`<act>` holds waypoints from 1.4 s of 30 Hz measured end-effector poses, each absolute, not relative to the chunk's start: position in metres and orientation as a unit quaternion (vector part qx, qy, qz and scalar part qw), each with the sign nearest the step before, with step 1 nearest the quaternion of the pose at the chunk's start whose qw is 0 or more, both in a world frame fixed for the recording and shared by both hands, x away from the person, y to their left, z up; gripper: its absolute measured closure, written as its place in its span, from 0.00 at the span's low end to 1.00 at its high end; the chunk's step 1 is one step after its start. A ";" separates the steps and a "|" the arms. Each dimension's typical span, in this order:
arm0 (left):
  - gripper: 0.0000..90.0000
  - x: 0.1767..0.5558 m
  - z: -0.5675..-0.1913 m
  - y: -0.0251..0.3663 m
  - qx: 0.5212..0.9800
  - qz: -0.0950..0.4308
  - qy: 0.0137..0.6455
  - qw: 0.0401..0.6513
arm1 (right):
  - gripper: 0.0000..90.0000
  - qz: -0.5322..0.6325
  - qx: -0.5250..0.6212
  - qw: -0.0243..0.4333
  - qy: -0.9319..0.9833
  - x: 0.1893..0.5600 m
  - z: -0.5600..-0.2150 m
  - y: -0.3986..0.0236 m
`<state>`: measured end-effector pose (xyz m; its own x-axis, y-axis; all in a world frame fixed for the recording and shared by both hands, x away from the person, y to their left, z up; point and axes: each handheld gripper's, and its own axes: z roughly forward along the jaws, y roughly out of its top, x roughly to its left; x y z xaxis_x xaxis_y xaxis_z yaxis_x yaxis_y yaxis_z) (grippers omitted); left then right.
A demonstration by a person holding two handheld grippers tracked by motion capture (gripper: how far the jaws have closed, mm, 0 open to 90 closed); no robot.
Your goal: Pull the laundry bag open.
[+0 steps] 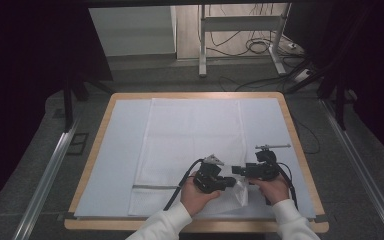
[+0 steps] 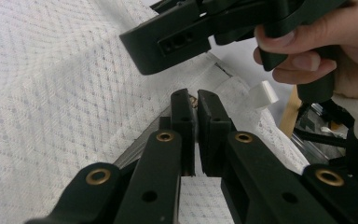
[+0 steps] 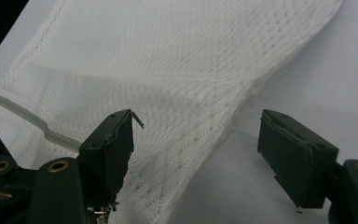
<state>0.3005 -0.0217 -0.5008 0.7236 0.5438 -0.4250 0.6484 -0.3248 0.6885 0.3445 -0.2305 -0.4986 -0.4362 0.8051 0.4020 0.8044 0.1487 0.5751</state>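
The left hand-held gripper (image 2: pixel 196 100) has its jaws pressed together, pinching the zip pull of the mesh bag (image 1: pixel 190 135) near the bag's raised corner. The right hand-held gripper (image 3: pixel 196 144) stands with jaws spread, the bag's lifted edge between them, not pressed. In the high view both sit close together at the bag's near right corner on the worktop (image 1: pixel 300 150). A grey zip (image 3: pixel 23 116) runs left of the right jaws.

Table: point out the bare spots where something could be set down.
Two bare strips of the pale mat: one left of the white mesh cloth, one to its right, at the table's wooden rim. It is crowded at the cloth's near right corner, where the left tongs and right tongs meet.
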 end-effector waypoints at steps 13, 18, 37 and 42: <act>0.96 0.300 -0.503 -0.024 0.815 -0.057 0.363 0.448 | 0.58 0.365 0.512 -0.027 0.777 0.348 -0.508 -0.222; 0.96 0.300 -0.504 -0.026 0.816 -0.056 0.363 0.446 | 0.85 0.362 0.495 -0.034 0.789 0.349 -0.509 -0.222; 0.96 0.305 -0.512 -0.020 0.813 -0.071 0.371 0.443 | 0.98 0.390 0.465 -0.036 0.794 0.346 -0.507 -0.226; 0.96 0.306 -0.514 -0.018 0.812 -0.074 0.374 0.442 | 0.98 0.392 0.464 -0.027 0.794 0.343 -0.507 -0.226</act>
<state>0.3063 -0.0176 -0.5137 0.7085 0.5423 -0.4517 0.6737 -0.3290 0.6617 0.3435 -0.2258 -0.5067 -0.5683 0.7151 0.4071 0.7580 0.2625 0.5971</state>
